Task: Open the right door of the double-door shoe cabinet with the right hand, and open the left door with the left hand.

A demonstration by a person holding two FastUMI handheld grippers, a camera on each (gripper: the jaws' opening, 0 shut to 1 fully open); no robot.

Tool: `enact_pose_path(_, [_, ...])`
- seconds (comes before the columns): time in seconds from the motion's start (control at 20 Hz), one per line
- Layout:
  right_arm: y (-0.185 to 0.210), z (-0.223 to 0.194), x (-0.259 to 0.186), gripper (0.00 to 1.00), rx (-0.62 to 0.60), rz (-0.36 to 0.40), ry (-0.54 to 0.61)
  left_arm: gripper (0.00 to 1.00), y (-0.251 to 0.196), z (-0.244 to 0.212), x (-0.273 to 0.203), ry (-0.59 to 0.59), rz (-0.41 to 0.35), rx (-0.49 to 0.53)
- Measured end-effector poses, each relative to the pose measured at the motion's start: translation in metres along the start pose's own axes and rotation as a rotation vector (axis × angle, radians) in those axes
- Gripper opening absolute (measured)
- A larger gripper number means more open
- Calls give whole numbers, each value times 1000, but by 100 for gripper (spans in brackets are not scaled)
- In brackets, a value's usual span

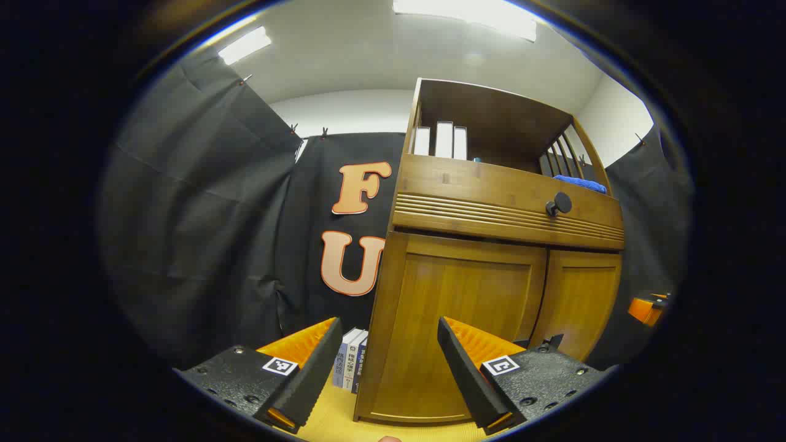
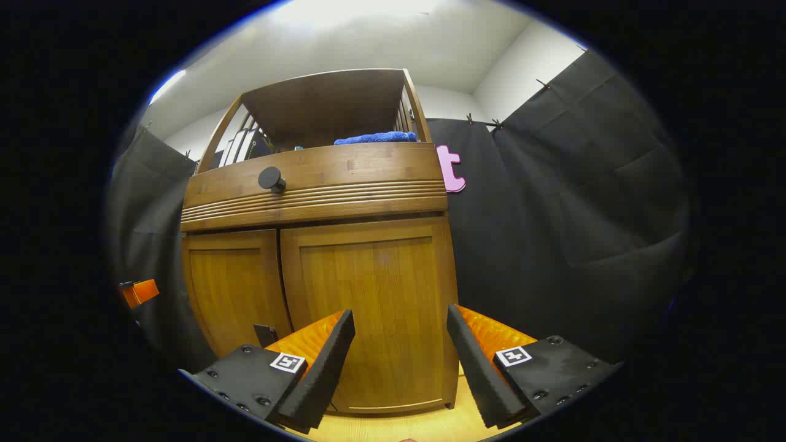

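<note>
Right now your right gripper and left gripper both gape wide, holding nothing, each short of its shut door: right door, left door. No door handles visible; you risk slipping off an edge or grabbing the drawer knob.

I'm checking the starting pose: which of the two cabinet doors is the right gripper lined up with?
The right door: in the right gripper view it fills the gap between the open right gripper fingers, while the left door sits off to the side. Both doors are shut.
</note>
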State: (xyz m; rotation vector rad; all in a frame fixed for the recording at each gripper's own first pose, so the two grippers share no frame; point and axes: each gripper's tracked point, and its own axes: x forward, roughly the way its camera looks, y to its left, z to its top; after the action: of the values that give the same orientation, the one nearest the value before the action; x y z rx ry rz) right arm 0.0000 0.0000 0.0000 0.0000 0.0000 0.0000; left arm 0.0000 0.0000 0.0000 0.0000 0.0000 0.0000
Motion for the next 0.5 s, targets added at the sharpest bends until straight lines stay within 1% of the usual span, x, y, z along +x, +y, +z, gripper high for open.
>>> enact_pose_path(0.05, [1,-1,2,98,1,3,1,92,0,-1,2,3,-1,-5])
enact_pose_path(0.1, [2,-1,4,98,3,5,2,92,-1,-2,3,4,-4,-13])
enact_pose_path(0.15, [4,-2,5,98,3,8,4,97,-2,-2,5,3,-9,-17])
enact_pose_path(0.25, [5,-2,7,97,1,12,4,92,-1,-2,5,1,-7,-6])
enact_pose_path(0.3, [6,-2,7,98,-1,12,4,92,0,-2,6,-2,-3,5])
enact_pose_path(0.35, [7,-2,8,98,-2,13,5,94,-1,-2,7,-3,-4,11])
enact_pose_path(0.4, [7,-2,10,98,-2,15,6,92,-3,-2,7,-4,-10,10])
enact_pose_path(0.45, [8,-3,12,98,-1,17,8,94,-6,-1,8,-5,-19,4])
enact_pose_path(0.5, [8,-2,12,98,-1,18,8,94,-7,-1,9,-5,-23,0])
